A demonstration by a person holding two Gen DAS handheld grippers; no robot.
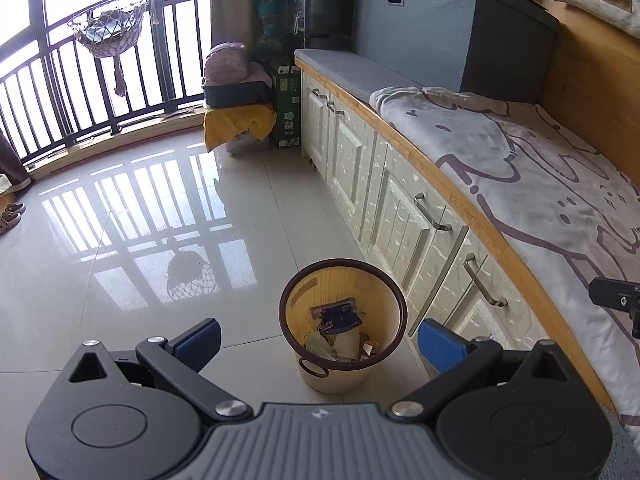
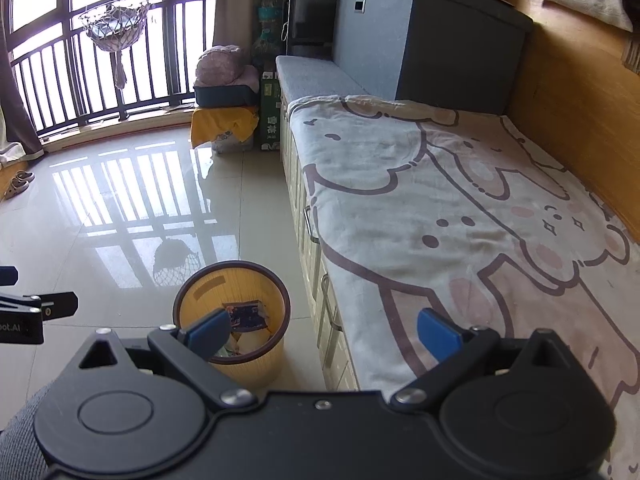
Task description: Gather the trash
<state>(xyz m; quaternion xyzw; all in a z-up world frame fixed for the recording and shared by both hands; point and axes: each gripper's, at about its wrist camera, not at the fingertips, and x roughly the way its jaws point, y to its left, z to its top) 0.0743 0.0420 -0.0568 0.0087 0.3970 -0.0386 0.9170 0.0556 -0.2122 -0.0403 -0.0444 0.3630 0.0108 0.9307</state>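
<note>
A yellow waste bin with a dark brown rim (image 1: 394,298) stands on the tiled floor beside the cabinet bench. Inside it lie a dark wrapper (image 1: 338,316) and crumpled paper scraps (image 1: 348,346). My left gripper (image 1: 320,340) is open and empty, held above and just short of the bin. In the right wrist view the same bin (image 2: 184,292) sits low left, with the wrapper (image 2: 248,316) inside. My right gripper (image 2: 326,334) is open and empty, spanning the bin's right side and the bench edge.
A bench with cream cabinet doors (image 1: 400,208) and a cartoon-print blanket (image 2: 440,208) runs along the right. A grey storage box (image 1: 440,32) stands at its far end. A yellow-draped stool (image 1: 238,124), a green carton (image 1: 288,108) and balcony railing (image 1: 80,92) lie beyond the glossy floor.
</note>
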